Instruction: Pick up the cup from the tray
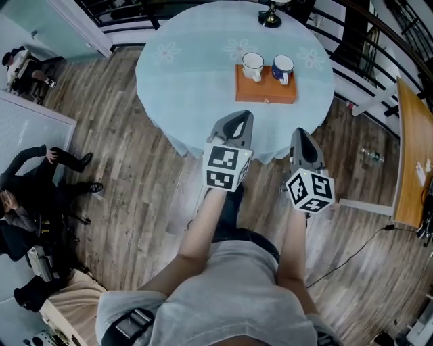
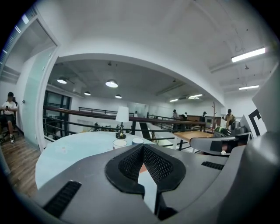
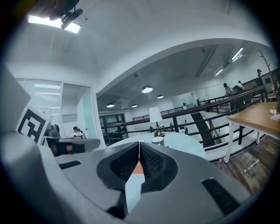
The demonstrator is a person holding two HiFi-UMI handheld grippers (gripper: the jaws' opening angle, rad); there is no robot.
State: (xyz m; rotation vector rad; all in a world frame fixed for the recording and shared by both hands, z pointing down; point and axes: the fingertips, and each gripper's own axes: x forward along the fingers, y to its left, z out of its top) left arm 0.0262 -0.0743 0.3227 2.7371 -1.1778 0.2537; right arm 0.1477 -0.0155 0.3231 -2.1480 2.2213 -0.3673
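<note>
An orange tray (image 1: pixel 266 92) lies on the round table (image 1: pixel 189 61) with its pale blue cloth. On the tray stand a white cup (image 1: pixel 252 65) and a blue cup (image 1: pixel 282 68). My left gripper (image 1: pixel 237 120) hovers at the table's near edge, short of the tray, shut and empty. My right gripper (image 1: pixel 301 135) is beside it, also shut with nothing held. In the left gripper view the white cup (image 2: pixel 119 143) and the blue cup (image 2: pixel 138 141) peek above the closed jaws. The right gripper view shows the blue cup (image 3: pixel 158 140) just past its closed jaws.
A lamp (image 1: pixel 270 17) stands at the table's far side. A wooden desk (image 1: pixel 409 155) is at the right, with a bottle (image 1: pixel 371 155) on the floor near it. A dark railing (image 1: pixel 379 40) runs behind the table. Seated people (image 1: pixel 27 203) are at the left.
</note>
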